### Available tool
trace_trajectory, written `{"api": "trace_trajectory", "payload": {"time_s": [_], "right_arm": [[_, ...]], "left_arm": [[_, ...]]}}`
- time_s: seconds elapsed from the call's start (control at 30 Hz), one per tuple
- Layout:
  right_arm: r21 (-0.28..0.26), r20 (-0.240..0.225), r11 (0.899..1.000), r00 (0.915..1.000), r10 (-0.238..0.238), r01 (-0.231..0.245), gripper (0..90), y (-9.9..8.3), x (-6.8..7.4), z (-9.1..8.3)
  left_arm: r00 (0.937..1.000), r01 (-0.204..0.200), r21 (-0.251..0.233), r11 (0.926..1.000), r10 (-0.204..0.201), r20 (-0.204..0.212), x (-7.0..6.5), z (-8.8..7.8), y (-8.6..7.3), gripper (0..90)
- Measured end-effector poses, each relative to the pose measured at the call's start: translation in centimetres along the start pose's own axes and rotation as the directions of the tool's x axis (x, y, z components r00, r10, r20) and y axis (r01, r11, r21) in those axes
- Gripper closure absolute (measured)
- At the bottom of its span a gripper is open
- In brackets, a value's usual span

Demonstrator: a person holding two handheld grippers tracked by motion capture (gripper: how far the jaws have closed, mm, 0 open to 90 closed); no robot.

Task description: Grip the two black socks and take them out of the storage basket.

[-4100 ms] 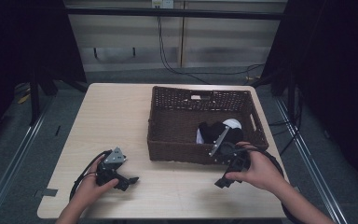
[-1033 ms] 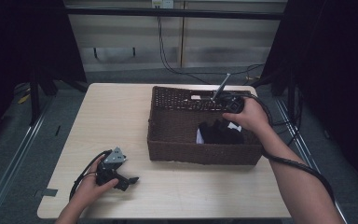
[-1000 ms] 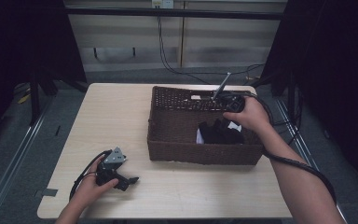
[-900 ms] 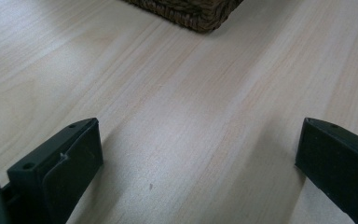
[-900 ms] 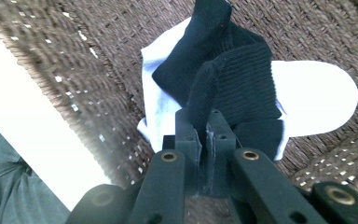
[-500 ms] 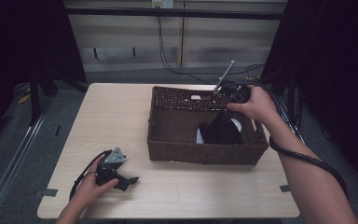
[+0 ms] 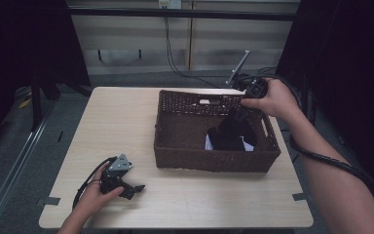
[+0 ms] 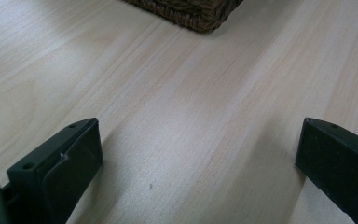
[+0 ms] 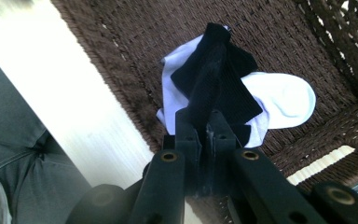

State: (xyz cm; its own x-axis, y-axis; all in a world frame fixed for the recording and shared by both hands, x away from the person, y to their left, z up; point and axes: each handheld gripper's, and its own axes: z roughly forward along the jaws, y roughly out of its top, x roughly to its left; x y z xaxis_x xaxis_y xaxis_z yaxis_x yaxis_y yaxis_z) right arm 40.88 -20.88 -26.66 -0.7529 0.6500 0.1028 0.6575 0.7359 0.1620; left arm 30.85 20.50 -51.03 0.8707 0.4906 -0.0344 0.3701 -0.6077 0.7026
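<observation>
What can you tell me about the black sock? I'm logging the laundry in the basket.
The black sock is a dark ribbed knit, pinched at one end between the shut jaws of the right hand-held gripper. It hangs stretched from there down into the brown wicker basket, near its right end. Its lower part is bunched on top of a white sock lying on the basket floor.

From above our side of the desk we look forward and down, with the basket right of centre. Riding the left tongs, we skim low over the bare wood toward the basket's corner. Riding the right tongs, we look steeply down, close, into the basket. All three views share the basket.
</observation>
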Motion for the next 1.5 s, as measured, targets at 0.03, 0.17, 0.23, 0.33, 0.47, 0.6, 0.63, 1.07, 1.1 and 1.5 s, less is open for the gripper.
{"api": "trace_trajectory", "payload": {"time_s": [0.03, 0.17, 0.23, 0.33, 0.47, 0.6, 0.63, 1.07, 1.1, 1.5], "right_arm": [[-0.004, 0.005, 1.0, 1.0, -0.003, 0.003, 85.8, 0.0, 0.1, -0.3], [-0.003, 0.007, 1.0, 0.9996, -0.026, 0.026, 85.7, 0.0, 0.9, -1.3], [-0.003, 0.003, 0.999, 0.999, -0.045, 0.045, 85.8, 0.0, 1.5, -1.8], [-0.013, -0.002, 0.998, 0.9978, -0.066, 0.066, 85.7, -0.2, 2.2, -2.3], [-0.017, -0.006, 0.995, 0.9951, -0.098, 0.098, 85.8, -0.5, 3.5, -2.7], [-0.039, -0.026, 0.989, 0.9896, -0.141, 0.14, 85.7, -0.9, 5.0, -3.2], [-0.045, -0.028, 0.987, 0.9879, -0.152, 0.151, 85.7, -1.0, 5.4, -3.3], [-0.056, -0.099, 0.957, 0.9517, -0.291, 0.286, 85.7, -2.0, 10.6, -1.1], [-0.052, -0.109, 0.954, 0.948, -0.299, 0.295, 85.6, -1.9, 10.8, -0.6], [-0.008, -0.189, 0.946, 0.9283, -0.32, 0.325, 85.6, -0.8, 12.0, 7.4]], "left_arm": [[1.0, 0.0, 0.0, 1.0, 0.0, 0.0, 0.0, 0.0, 0.0, 0.0], [1.0, -0.001, 0.0, 1.0, 0.001, 0.0, 0.0, 0.0, 0.0, 0.0], [1.0, -0.001, 0.0, 1.0, 0.001, 0.0, 0.0, 0.0, 0.0, 0.0], [1.0, 0.0, 0.0, 1.0, 0.0, 0.0, 0.0, 0.0, 0.0, 0.0], [1.0, 0.0, 0.0, 1.0, 0.0, 0.0, 0.0, 0.0, 0.0, 0.0], [1.0, -0.001, 0.001, 1.0, 0.001, 0.0, 0.0, 0.0, 0.0, 0.0], [1.0, 0.0, 0.0, 1.0, 0.0, 0.0, 0.0, 0.0, 0.0, 0.0], [1.0, 0.0, 0.0, 1.0, 0.0, 0.0, 0.0, 0.0, 0.0, 0.0], [1.0, -0.001, 0.001, 1.0, 0.001, 0.0, 0.0, 0.0, 0.0, 0.0], [1.0, 0.001, -0.006, 1.0, -0.001, -0.006, 0.0, 0.1, 0.0, 0.0]]}}
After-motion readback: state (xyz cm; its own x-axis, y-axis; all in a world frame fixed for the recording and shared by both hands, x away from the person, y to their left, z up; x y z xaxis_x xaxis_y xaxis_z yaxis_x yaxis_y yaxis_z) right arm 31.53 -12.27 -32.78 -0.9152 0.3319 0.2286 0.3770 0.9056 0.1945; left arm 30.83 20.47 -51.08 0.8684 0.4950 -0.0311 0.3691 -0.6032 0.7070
